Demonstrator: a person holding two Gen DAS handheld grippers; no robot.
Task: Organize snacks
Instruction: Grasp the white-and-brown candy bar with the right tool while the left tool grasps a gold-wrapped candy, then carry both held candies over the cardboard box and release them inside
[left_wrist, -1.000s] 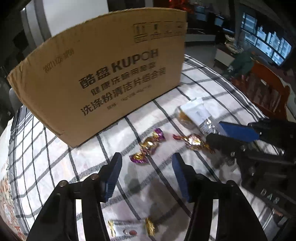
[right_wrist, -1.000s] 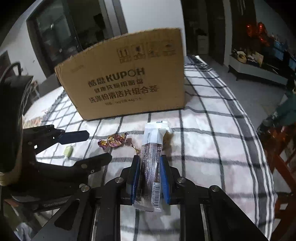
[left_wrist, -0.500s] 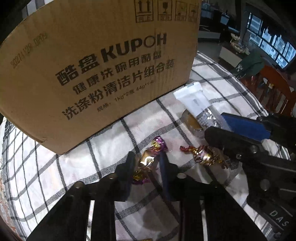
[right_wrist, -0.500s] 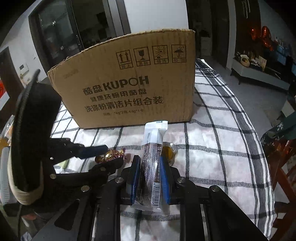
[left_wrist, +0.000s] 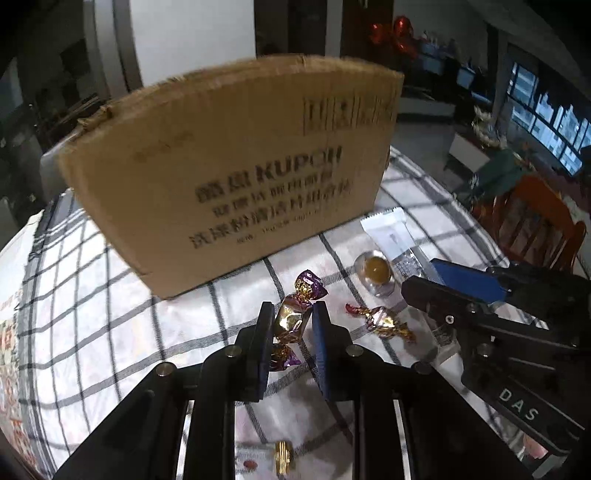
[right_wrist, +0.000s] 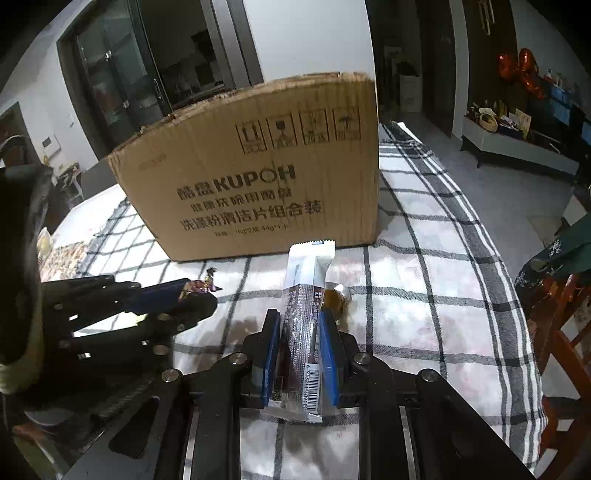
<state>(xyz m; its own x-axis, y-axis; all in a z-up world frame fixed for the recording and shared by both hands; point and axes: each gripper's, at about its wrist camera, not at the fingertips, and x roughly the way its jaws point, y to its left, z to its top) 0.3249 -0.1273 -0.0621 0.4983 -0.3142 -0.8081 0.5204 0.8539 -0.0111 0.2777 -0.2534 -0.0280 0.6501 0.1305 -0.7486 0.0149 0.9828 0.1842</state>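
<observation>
My left gripper (left_wrist: 293, 314) is shut on a gold-and-purple wrapped candy (left_wrist: 290, 321), held above the checked tablecloth (left_wrist: 122, 295). My right gripper (right_wrist: 300, 321) is shut on a long snack bar in a white and dark wrapper (right_wrist: 304, 295); the bar also shows in the left wrist view (left_wrist: 388, 232). A brown cardboard box marked KUPOH (left_wrist: 236, 170) (right_wrist: 258, 173) stands just behind both. A second gold candy with red ends (left_wrist: 380, 321) and a clear-wrapped amber sweet (left_wrist: 375, 271) (right_wrist: 334, 297) lie on the cloth between the grippers.
A small white packet with a gold end (left_wrist: 271, 452) lies near the table's front edge under my left gripper. A wooden chair (left_wrist: 532, 225) stands to the right of the table. The table's right edge (right_wrist: 517, 314) drops to the floor.
My left gripper closed on the gold-and-purple candy and lifted back from the box with it. My right gripper stayed shut on the snack bar and rose slightly.
</observation>
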